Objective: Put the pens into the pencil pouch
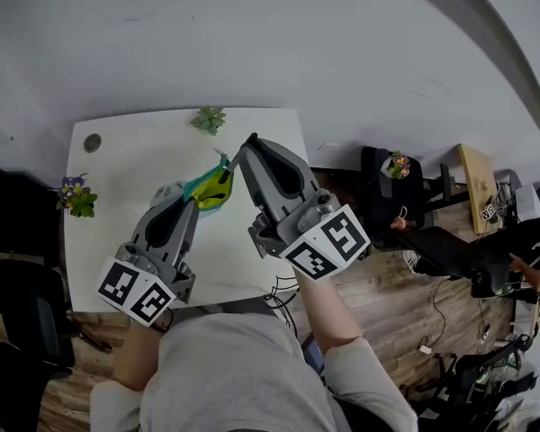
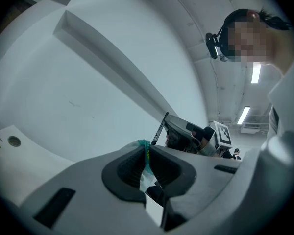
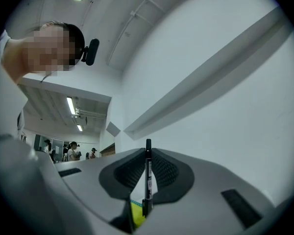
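My left gripper (image 1: 191,202) is shut on the teal rim of the pencil pouch (image 1: 209,190), a teal and yellow pouch held up above the white table (image 1: 117,241). In the left gripper view the teal edge of the pouch (image 2: 145,155) is pinched between the jaws of the left gripper (image 2: 146,149). My right gripper (image 1: 248,142) is shut on a black pen (image 1: 234,161), just right of the pouch. The right gripper view shows the pen (image 3: 148,175) standing upright between the pads of the right gripper (image 3: 148,153), its lower end over the yellow pouch (image 3: 136,213).
A small green succulent (image 1: 209,119) stands at the table's far edge and a pot of purple flowers (image 1: 76,196) at its left edge. A round cable hole (image 1: 92,142) is at the far left corner. Wooden floor, cables and other people lie to the right.
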